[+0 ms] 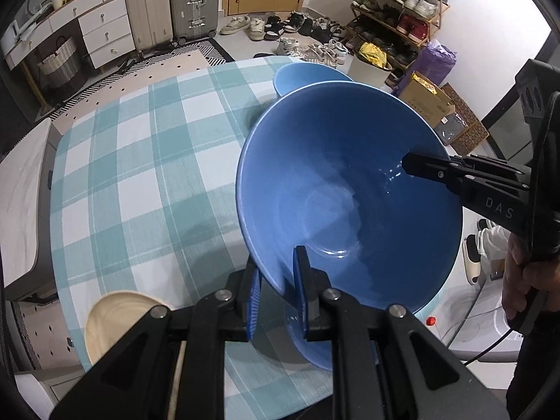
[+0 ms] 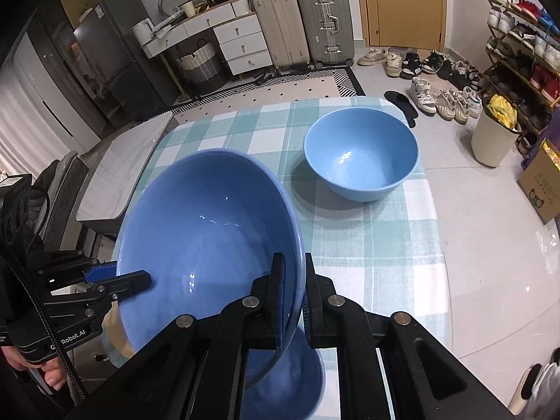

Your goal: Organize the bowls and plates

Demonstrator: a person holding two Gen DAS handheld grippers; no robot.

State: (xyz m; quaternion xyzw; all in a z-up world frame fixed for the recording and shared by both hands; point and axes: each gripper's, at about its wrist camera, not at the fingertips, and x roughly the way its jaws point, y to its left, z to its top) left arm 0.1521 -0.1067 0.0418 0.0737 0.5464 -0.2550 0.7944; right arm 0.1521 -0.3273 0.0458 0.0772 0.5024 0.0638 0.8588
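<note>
Blue big bowl (image 2: 206, 231), tong-gripped, empty

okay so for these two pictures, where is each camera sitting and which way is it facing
Left wrist: on the left gripper, facing down along its fingers, shut on the big blue bowl; right gripper and a hand show.
Right wrist: on the right gripper, facing down, clamping the opposite rim; left gripper shows.
Shared: that bowl, the small blue bowl, the checked tablecloth.

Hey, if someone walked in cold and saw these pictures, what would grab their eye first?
The big blue bowl fills the foreground, tilted above the checked tablecloth, its rim pinched by the left tongs and the right tongs on opposite sides. Beyond it, a smaller light-blue bowl sits upright near the table's far end.
</note>
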